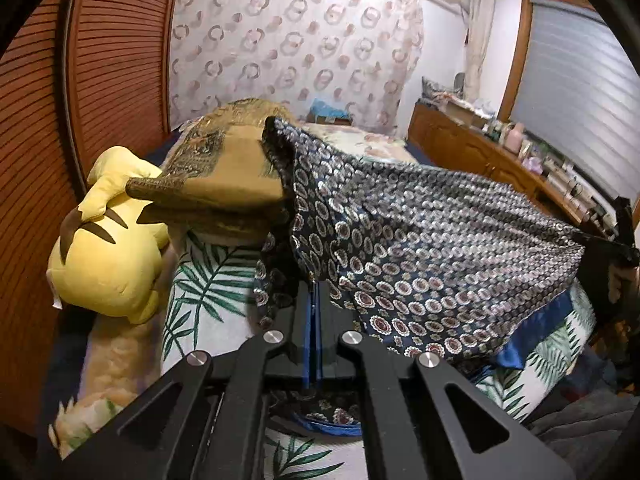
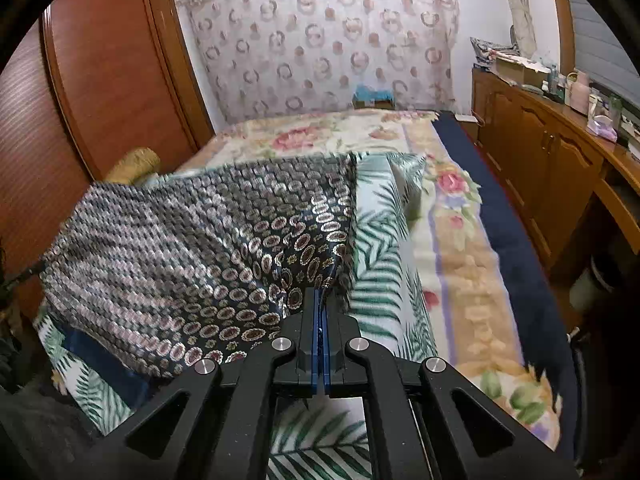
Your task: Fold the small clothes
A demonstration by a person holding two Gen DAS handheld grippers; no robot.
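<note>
1. My left gripper (image 1: 316, 300) had its blue-padded fingers pressed together on one edge of the patterned cloth (image 1: 420, 240), a dark navy piece printed with rows of small round medallions.
2. My right gripper (image 2: 320, 304) was likewise clamped on the opposite edge of that cloth (image 2: 192, 248), its blue pads meeting with the fabric pinched between them.
3. The cloth hung stretched in the air between my two grippers, lifted off the bed, with its lower part sagging toward the palm-leaf sheet (image 2: 384, 248). From my left wrist camera I could see the right gripper (image 1: 624, 248) at the far corner of the cloth.
4. I could read no brand, label or writing anywhere; the items small enough to carry print were too blurred to tell.
5. Beneath the leaf sheet lay a floral blanket (image 2: 452, 184) with pink roses, and a dark blue mattress edge (image 2: 516, 248) ran along its right side.
6. To the left of the cloth a yellow plush toy (image 1: 108, 248) with brown stripes lay against the louvred wooden wardrobe door (image 1: 116, 60), and a brown patterned cushion (image 1: 224, 168) rested just above it, touching the raised corner of the cloth.
7. A curtain (image 2: 320, 40) printed with rings covered the far wall.
8. Along the right side stood a wooden sideboard (image 2: 540, 152) crowded with small jars and boxes, under a window blind (image 1: 576, 92).
</note>
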